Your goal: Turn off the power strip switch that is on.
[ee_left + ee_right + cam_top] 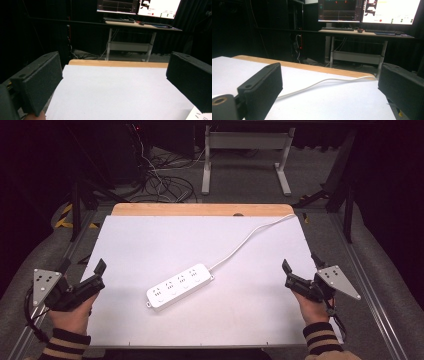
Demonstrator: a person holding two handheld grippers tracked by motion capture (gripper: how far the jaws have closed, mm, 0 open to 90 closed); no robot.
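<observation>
At the left edge of the white table top [150, 240], the left gripper [92, 277] hovered over the board's near left corner, held in the person's left hand [72, 315], with its jaws spread wide apart and nothing between them. In the left gripper view the same jaws framed bare white surface, and a corner of the power strip [201, 115] showed at the lower right. The white power strip [180, 285] lay flat near the middle of the table, slanted so that its far end pointed up and right, well apart from both grippers. Its white cable [250, 239] ran from that end up toward the far right corner and over the wooden edge [200, 209]. At the right edge, the right gripper [300, 272] sat in the right hand [312, 307], its jaws likewise parted and empty; in the right gripper view the cable [322, 83] crossed the table beyond them.
</observation>
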